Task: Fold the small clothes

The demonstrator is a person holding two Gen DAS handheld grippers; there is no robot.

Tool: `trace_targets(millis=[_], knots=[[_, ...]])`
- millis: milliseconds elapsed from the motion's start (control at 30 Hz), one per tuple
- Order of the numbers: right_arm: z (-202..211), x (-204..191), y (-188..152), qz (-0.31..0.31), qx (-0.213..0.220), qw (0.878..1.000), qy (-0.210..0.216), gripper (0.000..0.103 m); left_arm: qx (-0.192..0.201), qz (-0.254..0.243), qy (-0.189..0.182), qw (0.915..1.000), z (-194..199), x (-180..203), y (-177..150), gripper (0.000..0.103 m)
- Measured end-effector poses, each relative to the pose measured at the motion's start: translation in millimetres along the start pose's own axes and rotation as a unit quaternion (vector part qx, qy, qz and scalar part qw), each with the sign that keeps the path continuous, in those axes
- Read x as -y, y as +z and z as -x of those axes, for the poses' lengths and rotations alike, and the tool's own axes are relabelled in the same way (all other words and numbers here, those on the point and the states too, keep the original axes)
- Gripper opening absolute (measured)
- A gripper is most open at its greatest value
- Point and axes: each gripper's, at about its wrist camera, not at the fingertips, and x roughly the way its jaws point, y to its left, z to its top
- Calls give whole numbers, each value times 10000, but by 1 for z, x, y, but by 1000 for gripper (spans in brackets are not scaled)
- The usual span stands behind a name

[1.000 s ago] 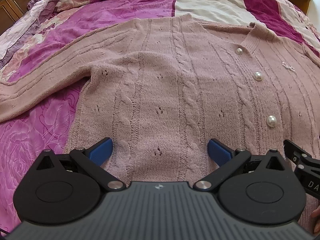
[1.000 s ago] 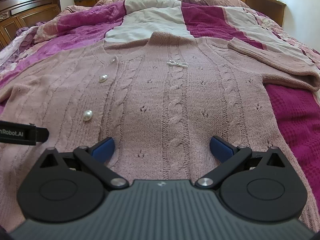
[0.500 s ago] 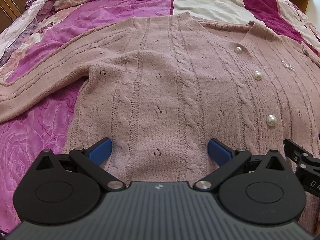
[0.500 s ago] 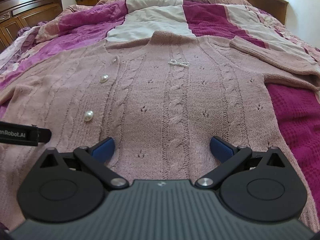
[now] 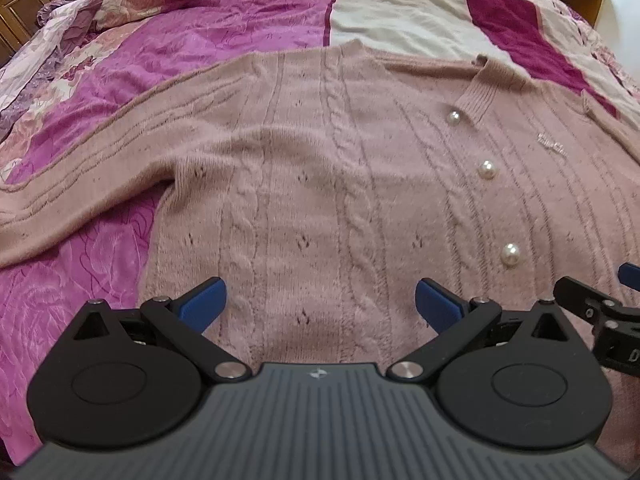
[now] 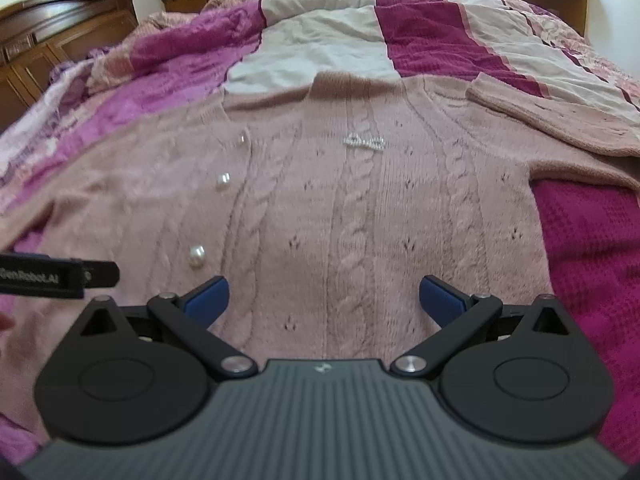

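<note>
Fingers (image 5: 202, 304) of the left gripper (image 5: 320, 304) and right gripper (image 6: 322, 302) stood wide apart, empty, above the cardigan (image 5: 320, 200), spread flat on the bed (image 6: 592, 248). Soft, light, stretchy knit; its hem corners looked the best hold.

We've pushed both grippers a bit further up the cardigan (image 5: 320, 184) compared to a second ago, so the lowest pearl button (image 5: 510, 254) now sits closer to the right of the left gripper (image 5: 318, 300). Over on our right gripper (image 6: 322, 298), that same button (image 6: 196, 255) has slid down nearer its left fingertip (image 6: 208, 294), and the view has gone a little blurry from the motion.
</note>
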Motion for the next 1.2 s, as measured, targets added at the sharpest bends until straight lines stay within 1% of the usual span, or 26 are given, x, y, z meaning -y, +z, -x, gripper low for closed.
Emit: trace_targets(millis=[133, 233, 433, 533, 633, 733, 800, 933, 1000, 1100, 1167, 1200], knots=[[8, 9, 15, -80, 100, 9999, 78, 103, 20, 59, -76, 10000, 7, -2, 10, 103], [12, 21, 29, -80, 201, 9997, 58, 103, 53, 62, -94, 9999, 10, -3, 18, 103], [12, 64, 63, -160, 494, 9981, -344, 103, 90, 79, 2, 9999, 10, -5, 29, 103], [1, 92, 81, -227, 579, 9956, -694, 103, 10, 102, 20, 9999, 5, -3, 30, 103], [-18, 118, 95, -370, 603, 9932, -927, 103, -63, 45, 51, 10000, -1, 2, 29, 103], [-39, 138, 106, -361, 629, 9909, -1136, 103, -113, -8, 82, 9999, -5, 7, 27, 103], [-52, 148, 112, -351, 616, 9901, -1211, 103, -140, -28, 114, 9998, -8, 8, 27, 103], [-72, 163, 120, -393, 629, 9915, -1071, 103, -240, -30, 189, 9995, -15, 7, 26, 103], [-82, 168, 122, -335, 639, 9911, -1120, 100, -286, -35, 183, 9994, -19, 6, 25, 103], [-96, 175, 123, -339, 531, 9916, -1131, 94, -332, -82, 188, 9992, -24, 8, 24, 103], [-98, 179, 123, -353, 592, 9907, -1174, 82, -349, -118, 208, 9991, -27, 10, 24, 103], [-98, 182, 123, -370, 639, 9902, -1185, 78, -345, -126, 212, 9991, -28, 10, 23, 103]])
